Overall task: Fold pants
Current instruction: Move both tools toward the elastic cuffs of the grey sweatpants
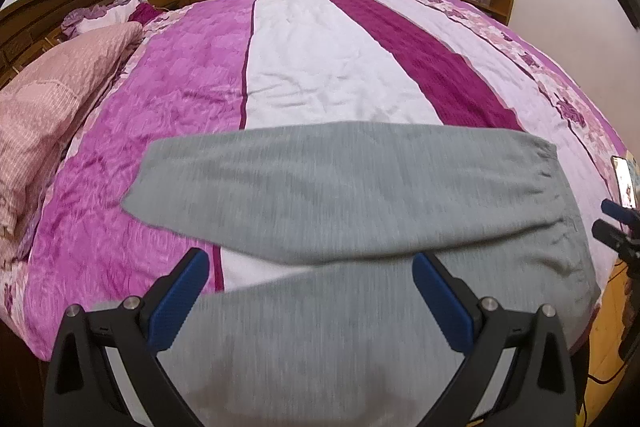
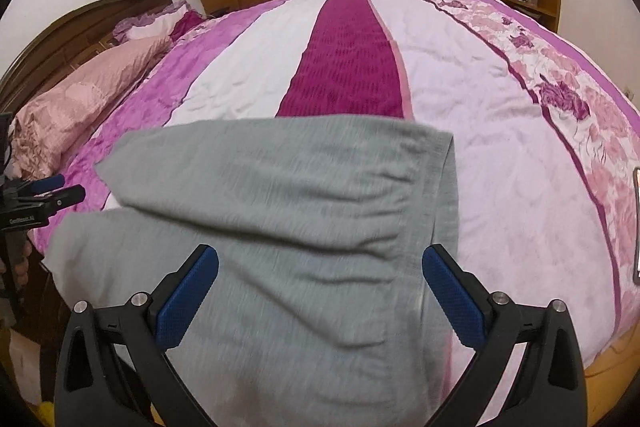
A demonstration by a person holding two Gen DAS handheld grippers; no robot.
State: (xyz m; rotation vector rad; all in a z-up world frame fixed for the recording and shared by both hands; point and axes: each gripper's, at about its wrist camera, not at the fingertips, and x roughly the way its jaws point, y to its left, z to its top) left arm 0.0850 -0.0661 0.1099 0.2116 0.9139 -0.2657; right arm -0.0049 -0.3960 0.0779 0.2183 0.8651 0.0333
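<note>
1. Grey knit sweatpants [image 1: 344, 195] lie on the striped pink, white and magenta quilted bedspread [image 1: 320, 59], at its near edge; their two legs part in a V whose narrow ends point left, toward the pink ribbed pillow [image 1: 48, 107], while the joined waistband end lies to the right.
2. Taking the grey pants as landmark, the long axis of the upper leg runs left to right across both views, crosswise to the fingers; the lower leg slants toward the near edge of the bed.
3. Left gripper [image 1: 310, 303] hovers over the lower leg, near the open gap of the V; its blue pads are spread wide and hold nothing.
4. Right gripper [image 2: 320, 297] hovers over the waistband end of the pants [image 2: 280, 211], just inside the ribbed band; its pads are likewise spread wide and empty.
5. My reading: the left gripper is nearer the leg ends, the right nearer the waist, so laying one leg over the other looks like the coming move.
</note>
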